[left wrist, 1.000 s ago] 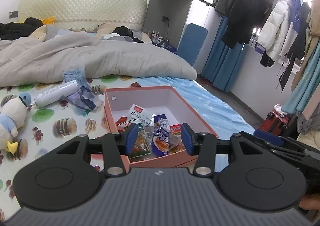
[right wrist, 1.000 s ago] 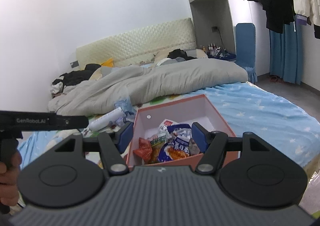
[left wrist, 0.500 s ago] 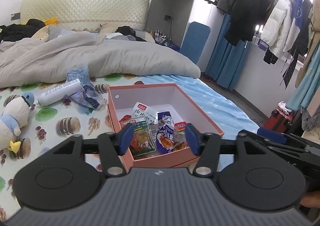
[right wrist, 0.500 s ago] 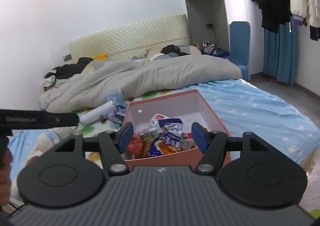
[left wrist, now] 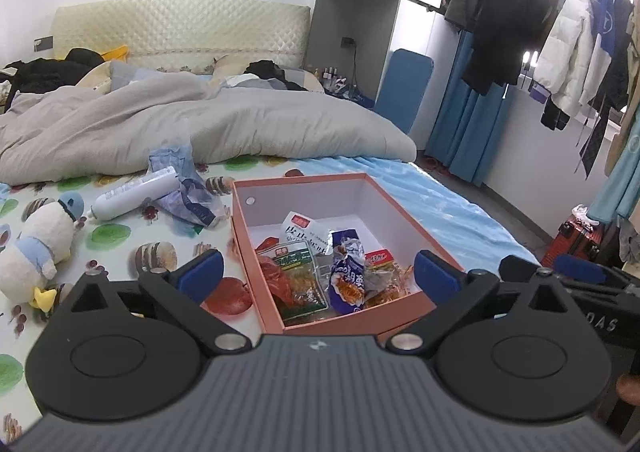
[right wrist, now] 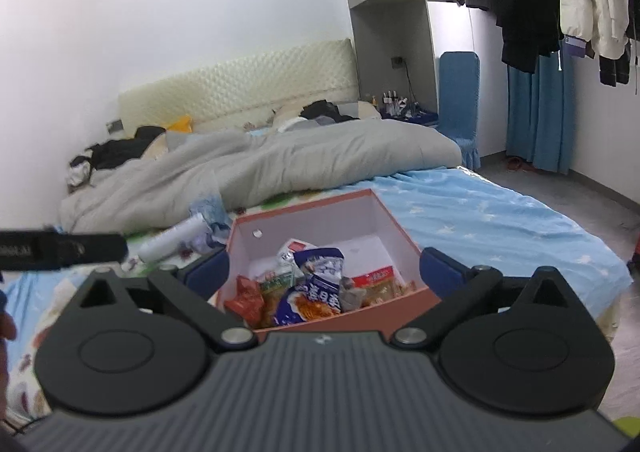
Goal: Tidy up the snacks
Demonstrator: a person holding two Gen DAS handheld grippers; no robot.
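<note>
Bed (left wrist: pixel 432 192), covered by a blue star-print sheet and a fruit-and-burger print cloth, bearing all that follows; grey duvet (left wrist: pixel 208 128) heaped across its far half, before a quilted cream headboard (left wrist: pixel 180 26). Pink open box (left wrist: pixel 404 208), white inside, resting near the bed's front edge, between the spread fingers of both grippers as each camera sees it. Left gripper (left wrist: pixel 318 270): jaws opening, blue pads far apart, nothing between them but the view down to the box, nothing held. Right gripper (right wrist: pixel 324 266): jaws likewise opening, pads wide on either side of the box's near corners, not pressing on it, nothing held. Plush duck (left wrist: pixel 34 248), white and pale blue, lying at the left on the printed cloth, well apart from the box. White bottle (left wrist: pixel 134 194) on its side beside crumpled blue wrapping (left wrist: pixel 184 188), just left of the box's far corner. Snacks (left wrist: pixel 320 272), a loose pile in the box's near end: a green-labelled packet (left wrist: pixel 298 280), a blue-and-white packet (left wrist: pixel 348 276) beside it, a white sachet (left wrist: pixel 302 228) behind, a red-labelled packet (left wrist: pixel 380 258) to the right.
</note>
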